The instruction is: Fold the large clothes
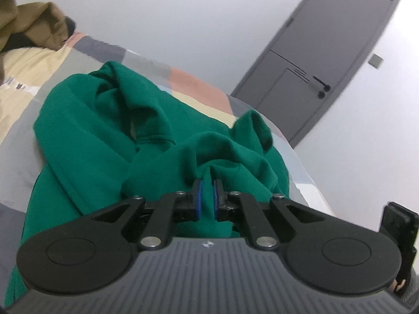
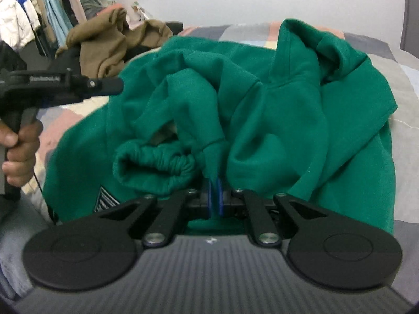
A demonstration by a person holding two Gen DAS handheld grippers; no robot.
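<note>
Green hoodie (image 2: 288,110) lies bunched on a patchwork-covered bed (image 1: 191,78), hood toward the far wall, one ribbed cuff (image 2: 154,167) rolled up near the front. Left gripper (image 1: 207,196) clenched on a fold of the green fabric between its blue pads. Right gripper (image 2: 215,196) likewise pinches a thin fold. A hand (image 2: 19,151) grips the left tool's handle. Brown garment (image 2: 104,44) heaped beyond the bed; grey door (image 1: 327,60) behind.

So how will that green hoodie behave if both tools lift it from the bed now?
Likely floppy: the green hoodie lies bunched in soft folds. Fairly thick fabric, so probably some weight and sag between the left tool and right tool. Its loose cuff may dangle.
</note>
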